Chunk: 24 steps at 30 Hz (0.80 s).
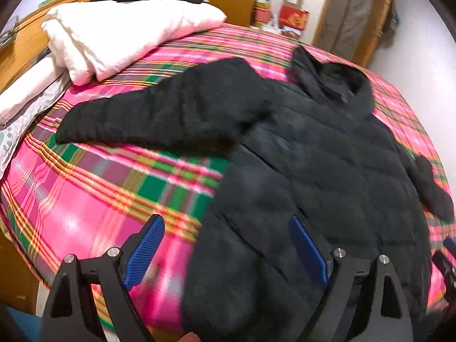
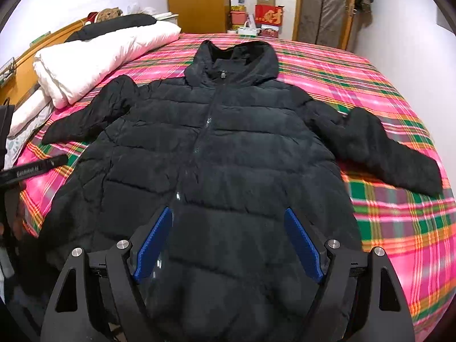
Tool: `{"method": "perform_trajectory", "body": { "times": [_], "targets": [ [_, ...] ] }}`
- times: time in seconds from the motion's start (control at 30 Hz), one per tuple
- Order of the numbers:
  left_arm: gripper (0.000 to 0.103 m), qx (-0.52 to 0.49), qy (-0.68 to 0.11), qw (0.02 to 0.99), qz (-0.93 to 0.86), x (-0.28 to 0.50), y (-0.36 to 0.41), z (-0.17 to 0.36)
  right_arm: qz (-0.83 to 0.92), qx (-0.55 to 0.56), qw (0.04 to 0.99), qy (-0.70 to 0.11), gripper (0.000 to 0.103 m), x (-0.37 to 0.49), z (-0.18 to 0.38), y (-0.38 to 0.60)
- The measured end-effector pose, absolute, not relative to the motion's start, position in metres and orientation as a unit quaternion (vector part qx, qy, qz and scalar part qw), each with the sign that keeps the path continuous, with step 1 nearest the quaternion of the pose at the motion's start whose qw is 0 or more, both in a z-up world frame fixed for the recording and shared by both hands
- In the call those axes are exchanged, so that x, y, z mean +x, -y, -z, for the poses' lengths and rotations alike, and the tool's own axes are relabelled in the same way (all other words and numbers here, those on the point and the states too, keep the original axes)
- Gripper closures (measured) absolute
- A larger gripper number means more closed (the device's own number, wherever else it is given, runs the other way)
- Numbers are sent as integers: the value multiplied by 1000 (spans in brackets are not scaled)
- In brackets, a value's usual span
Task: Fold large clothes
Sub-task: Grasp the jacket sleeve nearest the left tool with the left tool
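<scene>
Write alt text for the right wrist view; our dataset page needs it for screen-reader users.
A black puffer jacket lies zipped and face up on a pink plaid bed, both sleeves spread outward. The right gripper hovers open above the hem, its blue fingers apart. A folded white quilt sits at the left.

A black quilted puffer jacket (image 2: 216, 154) lies flat, front up and zipped, hood toward the far edge, both sleeves spread outward on the plaid bed (image 2: 399, 216).

A black puffer jacket (image 2: 216, 148) lies zipped, sleeves spread, on the plaid bedspread (image 2: 384, 108) beneath the gaping right hand-held gripper (image 2: 228, 219).
</scene>
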<state>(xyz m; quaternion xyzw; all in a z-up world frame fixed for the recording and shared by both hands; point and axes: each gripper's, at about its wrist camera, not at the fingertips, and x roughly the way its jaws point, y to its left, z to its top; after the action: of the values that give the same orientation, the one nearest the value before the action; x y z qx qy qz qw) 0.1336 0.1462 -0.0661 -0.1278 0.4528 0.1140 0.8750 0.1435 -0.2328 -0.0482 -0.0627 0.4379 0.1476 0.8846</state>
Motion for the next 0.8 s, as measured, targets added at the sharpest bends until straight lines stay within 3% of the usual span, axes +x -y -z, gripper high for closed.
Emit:
{"method": "perform_trajectory", "body": {
  "times": [0.4,0.8],
  "targets": [
    [27,-202,-442,850,-203,196,-260,112,-163,-80,878,-444,22,208,73,180],
    [28,-309,-414,815,-264,199,-352,152,-168,-93,871,-452,22,233,93,165]
  ]
}}
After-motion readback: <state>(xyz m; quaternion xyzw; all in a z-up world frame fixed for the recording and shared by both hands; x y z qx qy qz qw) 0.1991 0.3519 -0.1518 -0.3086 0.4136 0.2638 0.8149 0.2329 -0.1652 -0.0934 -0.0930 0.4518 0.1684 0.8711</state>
